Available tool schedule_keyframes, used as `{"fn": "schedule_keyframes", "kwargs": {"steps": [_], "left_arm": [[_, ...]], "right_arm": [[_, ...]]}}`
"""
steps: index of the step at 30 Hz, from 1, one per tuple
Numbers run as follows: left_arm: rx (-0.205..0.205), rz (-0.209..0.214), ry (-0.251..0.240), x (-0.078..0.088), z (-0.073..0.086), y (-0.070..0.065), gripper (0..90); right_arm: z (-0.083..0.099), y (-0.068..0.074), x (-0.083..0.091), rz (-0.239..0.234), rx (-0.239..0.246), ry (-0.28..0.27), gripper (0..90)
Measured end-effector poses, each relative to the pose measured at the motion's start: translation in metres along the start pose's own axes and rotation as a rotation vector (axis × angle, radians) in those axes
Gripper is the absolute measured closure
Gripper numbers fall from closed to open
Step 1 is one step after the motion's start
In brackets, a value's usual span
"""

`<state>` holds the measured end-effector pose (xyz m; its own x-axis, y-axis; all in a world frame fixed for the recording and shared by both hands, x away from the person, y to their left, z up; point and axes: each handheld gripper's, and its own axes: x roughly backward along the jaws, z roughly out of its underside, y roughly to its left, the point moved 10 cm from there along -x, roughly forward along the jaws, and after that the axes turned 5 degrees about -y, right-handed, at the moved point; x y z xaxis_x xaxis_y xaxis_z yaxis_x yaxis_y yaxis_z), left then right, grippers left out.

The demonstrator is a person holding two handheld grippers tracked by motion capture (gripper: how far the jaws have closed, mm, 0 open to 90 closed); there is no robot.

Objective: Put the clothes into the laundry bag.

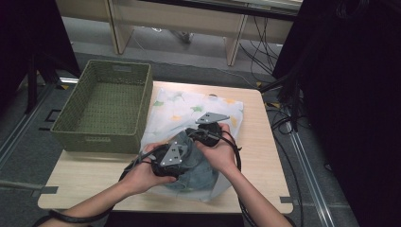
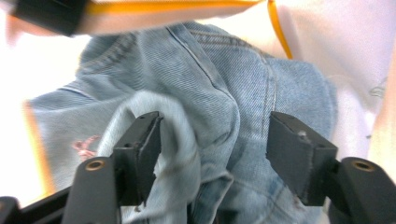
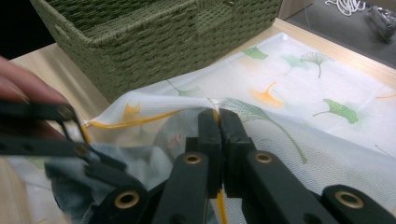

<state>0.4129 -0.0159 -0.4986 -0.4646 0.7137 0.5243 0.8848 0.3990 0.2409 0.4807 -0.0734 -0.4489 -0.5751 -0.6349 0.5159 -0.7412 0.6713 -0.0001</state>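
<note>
I am holding my left claw (image 2: 212, 154) with its jaws standing apart, straddling a bunched fold of the jeans (image 2: 219, 93); the pads are not pressing on the denim, though the cloth is brushing the inner face of one jaw. The jeans are lying right under and ahead of this claw, partly inside the mesh bag (image 1: 189, 111).

Just beside it, my right claw (image 3: 218, 116) is clamped together on the bag's rim, pinching the white mesh beside its orange edging (image 3: 135, 122) and holding the mouth of the bag up above the jeans. My left claw is showing dark and blurred close at one side of the right claw.

Beyond both claws the bag is spreading flat across the bench (image 1: 257, 142), its leaf print running away from me. Farther off, past the bag's rim, the green basket (image 3: 154, 42) is sitting on the bench.
</note>
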Motion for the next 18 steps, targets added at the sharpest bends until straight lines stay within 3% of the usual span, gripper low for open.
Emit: {"fn": "schedule_keyframes", "kwargs": {"steps": [6,10,14,18], "left_arm": [[0.006,-0.05,0.017,0.032,0.009,0.013,31.4],[0.003,-0.112,0.081,0.053,0.031,0.024,30.7],[0.048,-0.106,0.128,0.062,0.054,0.02,30.8],[0.078,-0.07,0.21,0.057,0.076,0.011,32.5]], "right_arm": [[0.0,0.001,0.0,-0.002,-0.005,0.001,89.7],[0.0,0.001,0.0,-0.002,-0.004,0.001,89.7],[-0.001,0.001,0.0,-0.002,-0.002,0.0,89.7],[-0.001,0.002,0.0,-0.001,0.007,0.0,89.7]]}}
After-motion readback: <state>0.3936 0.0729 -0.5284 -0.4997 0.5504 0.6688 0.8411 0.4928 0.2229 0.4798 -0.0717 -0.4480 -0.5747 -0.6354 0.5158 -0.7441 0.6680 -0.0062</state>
